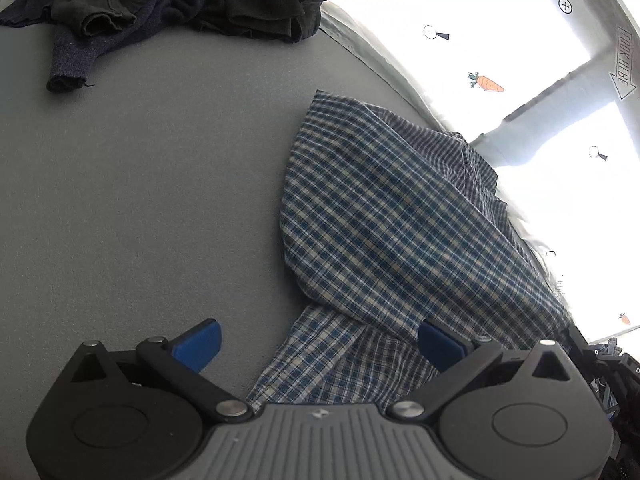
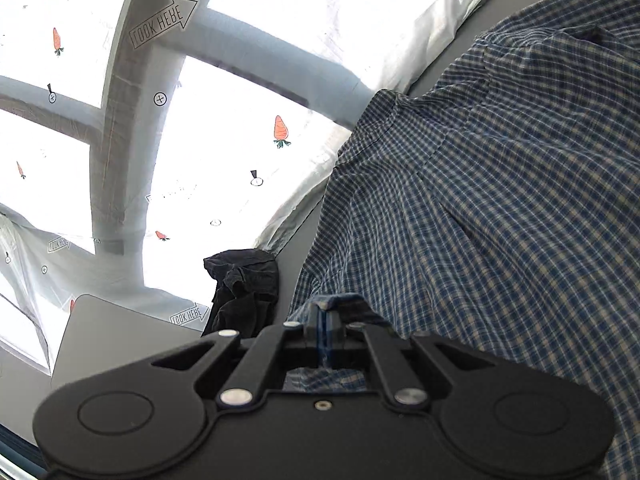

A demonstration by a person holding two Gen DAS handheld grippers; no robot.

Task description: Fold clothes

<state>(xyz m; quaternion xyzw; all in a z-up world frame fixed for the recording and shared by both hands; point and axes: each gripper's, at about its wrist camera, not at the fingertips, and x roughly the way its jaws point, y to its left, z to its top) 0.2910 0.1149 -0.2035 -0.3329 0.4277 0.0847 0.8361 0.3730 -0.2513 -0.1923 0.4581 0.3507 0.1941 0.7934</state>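
A blue and white plaid shirt (image 1: 384, 216) lies rumpled on the grey table (image 1: 140, 184), partly folded over itself and reaching the right edge. My left gripper (image 1: 318, 340) is open, its blue pads (image 1: 200, 344) spread wide just above the shirt's near hem, holding nothing. In the right wrist view the same plaid shirt (image 2: 500, 208) fills the right half. My right gripper (image 2: 322, 320) is shut on an edge of the plaid shirt, with cloth pinched between the pads and lifted off the table.
A heap of dark clothes (image 1: 180, 0) lies at the far left of the table; a dark garment (image 2: 244, 284) also shows in the right wrist view. A white sheet printed with carrots (image 2: 224, 128) hangs beyond the table edge. A grey board (image 2: 120, 340) sits low left.
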